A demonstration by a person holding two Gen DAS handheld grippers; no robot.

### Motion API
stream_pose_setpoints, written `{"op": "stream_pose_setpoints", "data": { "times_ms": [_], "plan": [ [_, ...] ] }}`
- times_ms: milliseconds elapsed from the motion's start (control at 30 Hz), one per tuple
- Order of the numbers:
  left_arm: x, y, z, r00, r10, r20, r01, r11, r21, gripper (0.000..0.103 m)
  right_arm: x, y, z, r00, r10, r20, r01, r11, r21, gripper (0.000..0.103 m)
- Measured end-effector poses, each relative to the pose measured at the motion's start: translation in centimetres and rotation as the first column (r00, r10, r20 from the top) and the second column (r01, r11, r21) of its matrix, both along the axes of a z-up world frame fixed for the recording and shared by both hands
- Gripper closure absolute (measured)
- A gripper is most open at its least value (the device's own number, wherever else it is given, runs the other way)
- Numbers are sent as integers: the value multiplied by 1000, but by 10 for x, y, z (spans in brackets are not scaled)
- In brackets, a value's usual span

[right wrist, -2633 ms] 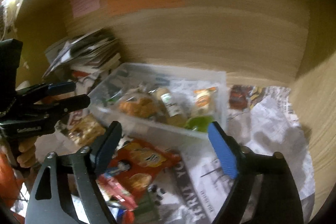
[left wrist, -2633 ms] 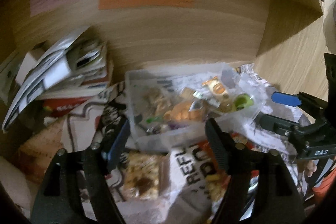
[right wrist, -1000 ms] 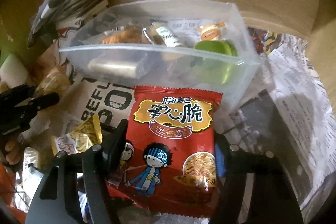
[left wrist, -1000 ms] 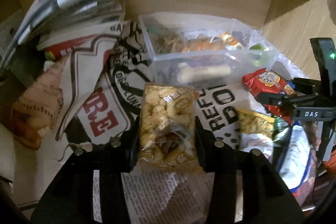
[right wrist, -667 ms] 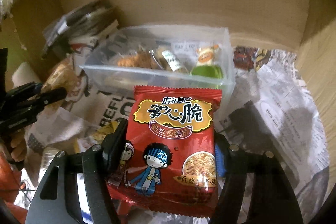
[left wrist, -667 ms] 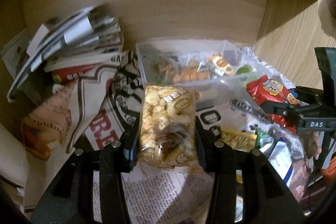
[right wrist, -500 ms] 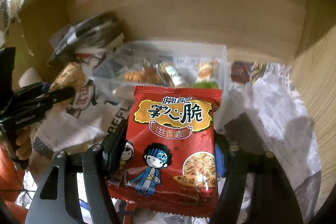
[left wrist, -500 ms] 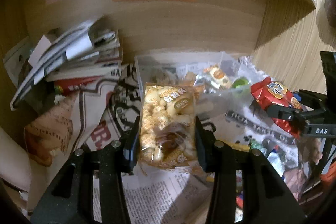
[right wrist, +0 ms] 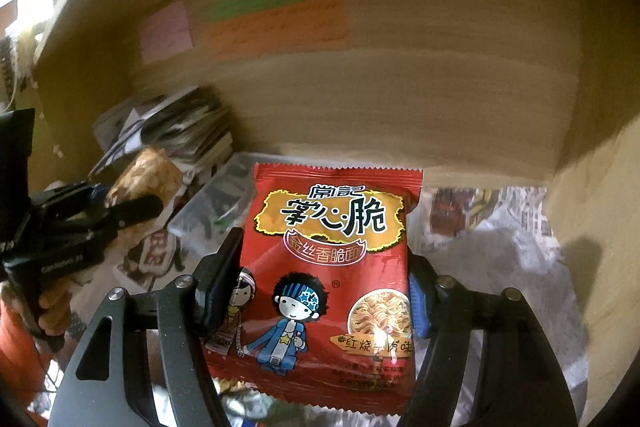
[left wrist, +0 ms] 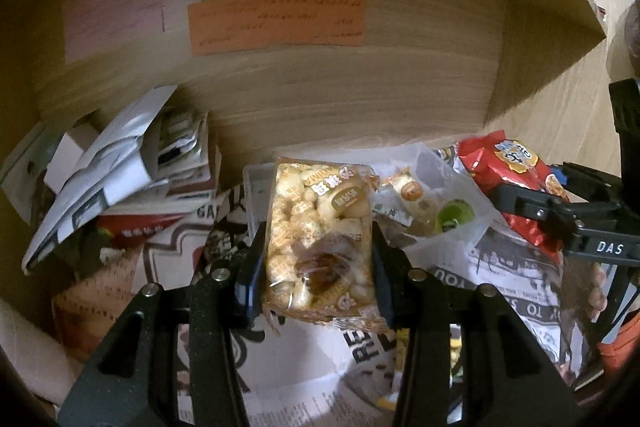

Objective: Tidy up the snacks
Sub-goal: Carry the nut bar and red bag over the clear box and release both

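My left gripper [left wrist: 318, 259] is shut on a clear pack of puffed rice cake [left wrist: 320, 239] and holds it raised in front of the clear plastic bin [left wrist: 460, 227], which holds several small snacks. My right gripper [right wrist: 324, 275] is shut on a red crispy-noodle packet [right wrist: 332, 267] and holds it raised in front of the same bin [right wrist: 208, 203]. In the left wrist view the right gripper [left wrist: 560, 215] and its red packet [left wrist: 508, 167] show at the right. In the right wrist view the left gripper [right wrist: 120, 211] and its rice cake pack [right wrist: 144, 175] show at the left.
Newspapers [left wrist: 504, 267] cover the shelf floor. A stack of papers and magazines [left wrist: 132, 163] lies at the back left. Pink, green and orange notes [left wrist: 276, 23] are stuck on the wooden back wall. A wooden side wall [right wrist: 592, 227] stands on the right.
Both grippers closed on their snacks lying on the newspaper and have lifted them up toward the bin; the view has tilted up to the back wall.
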State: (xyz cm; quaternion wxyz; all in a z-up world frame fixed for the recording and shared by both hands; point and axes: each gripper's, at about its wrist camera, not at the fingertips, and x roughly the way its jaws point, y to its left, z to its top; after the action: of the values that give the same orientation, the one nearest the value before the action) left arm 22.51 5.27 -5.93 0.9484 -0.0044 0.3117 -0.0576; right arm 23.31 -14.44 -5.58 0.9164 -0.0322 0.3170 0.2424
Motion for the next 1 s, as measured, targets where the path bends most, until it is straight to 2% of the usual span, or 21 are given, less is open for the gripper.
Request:
{"op": "stream_pose_setpoints", "data": {
  "times_ms": [400, 700, 767, 833, 1000],
  "plan": [
    [53, 7, -25, 996, 24, -90, -26, 1000, -14, 58, 54, 21, -26, 998, -3, -70, 1, 999, -32, 38],
    [73, 8, -42, 992, 36, -125, -37, 999, -11, 58, 76, 31, -49, 993, -12, -117, 3, 997, -81, 36],
    [74, 6, -42, 992, 58, -111, -58, 998, 2, 55, 79, 35, -54, 991, -17, -135, 3, 995, -98, 35],
    [73, 6, -41, 992, 63, -107, -63, 998, 1, 44, 80, 35, -57, 988, -19, -155, 2, 994, -111, 33],
    [64, 5, -32, 994, 48, -95, -49, 999, -3, 43, 72, 34, -50, 991, -23, -130, 7, 992, -122, 26]
  ]
}}
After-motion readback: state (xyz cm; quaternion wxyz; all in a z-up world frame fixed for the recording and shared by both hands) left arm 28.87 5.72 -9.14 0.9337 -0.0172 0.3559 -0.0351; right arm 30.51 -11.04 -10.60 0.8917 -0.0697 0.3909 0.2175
